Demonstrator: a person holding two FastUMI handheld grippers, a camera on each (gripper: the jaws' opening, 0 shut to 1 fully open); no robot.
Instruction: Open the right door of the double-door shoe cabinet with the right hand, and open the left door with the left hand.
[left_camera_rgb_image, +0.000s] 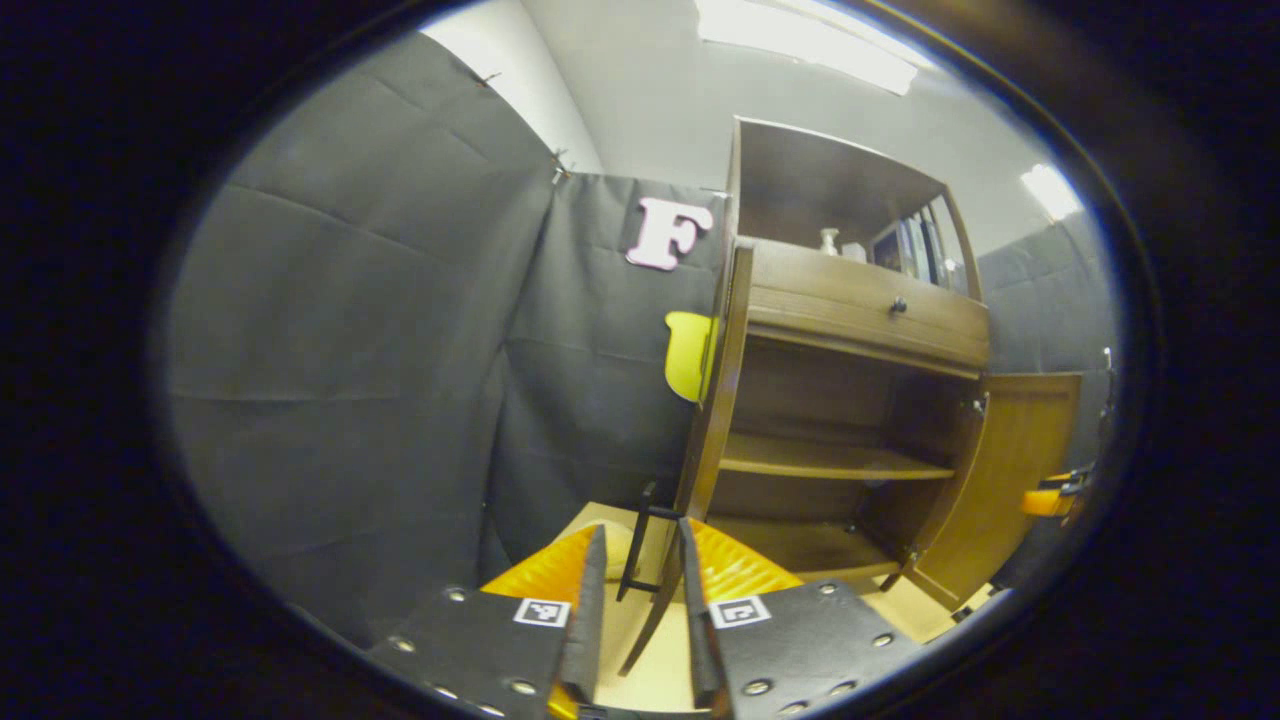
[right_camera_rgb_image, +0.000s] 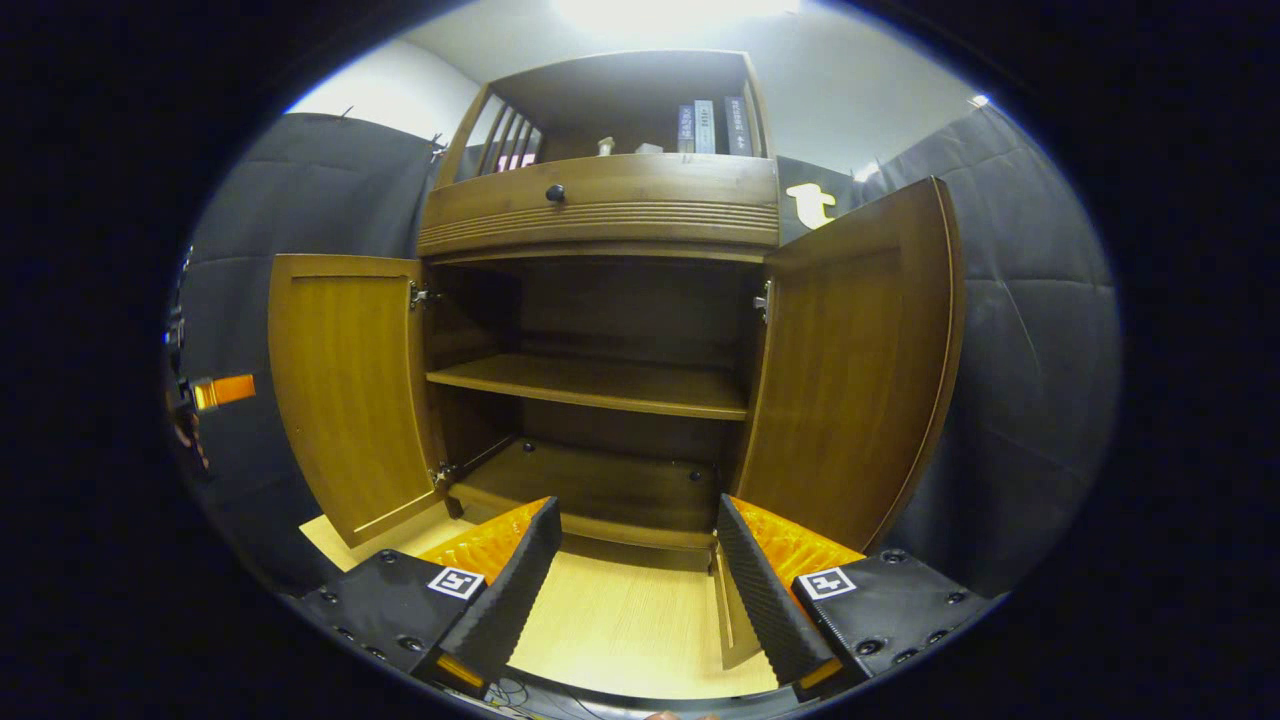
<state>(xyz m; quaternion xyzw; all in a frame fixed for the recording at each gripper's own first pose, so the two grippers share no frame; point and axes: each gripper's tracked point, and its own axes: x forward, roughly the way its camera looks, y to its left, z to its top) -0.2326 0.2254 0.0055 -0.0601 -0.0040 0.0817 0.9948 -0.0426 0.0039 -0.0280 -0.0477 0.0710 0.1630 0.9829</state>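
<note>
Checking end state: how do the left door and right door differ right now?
In the right gripper view, the left door is swung out to face the camera almost flat, while the right door stands more edge-on. In the left gripper view, the left hand-held gripper has its fingers astride the left door's edge, near its handle; the right hand-held gripper hangs open, clear of the right door. Both doors are open, same brown wood.

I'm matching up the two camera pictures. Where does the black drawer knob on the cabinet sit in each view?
Left gripper view: the drawer knob is right of centre, in the upper half.
Right gripper view: the drawer knob is near the top, slightly left of centre.
Shared landmark: the middle shelf, lower down in the open compartment.
</note>
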